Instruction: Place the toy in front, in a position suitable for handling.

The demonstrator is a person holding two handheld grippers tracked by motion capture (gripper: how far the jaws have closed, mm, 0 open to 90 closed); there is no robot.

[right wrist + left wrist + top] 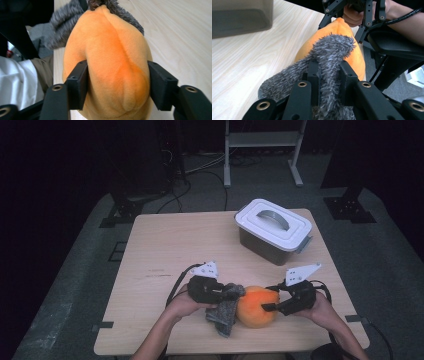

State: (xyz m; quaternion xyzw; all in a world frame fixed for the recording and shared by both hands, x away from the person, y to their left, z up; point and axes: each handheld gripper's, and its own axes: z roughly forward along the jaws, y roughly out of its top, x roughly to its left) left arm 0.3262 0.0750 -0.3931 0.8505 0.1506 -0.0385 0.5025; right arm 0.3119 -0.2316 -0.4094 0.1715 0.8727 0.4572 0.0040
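An orange plush toy (256, 306) lies near the table's front edge, between my two grippers. My right gripper (267, 307) comes at it from the right. In the right gripper view its jaws (117, 80) press into both sides of the orange plush (112, 55). My left gripper (234, 293) is shut on a grey fuzzy cloth (226, 315), which drapes against the plush's left side. In the left gripper view the grey cloth (332, 50) runs up between the jaws (328, 68) and lies over the orange plush (358, 60).
A grey bin with a white handled lid (274, 230) stands at the back right of the wooden table (165, 250). The person's hands come in over the front edge. A metal stand (262, 150) and cables are on the floor beyond.
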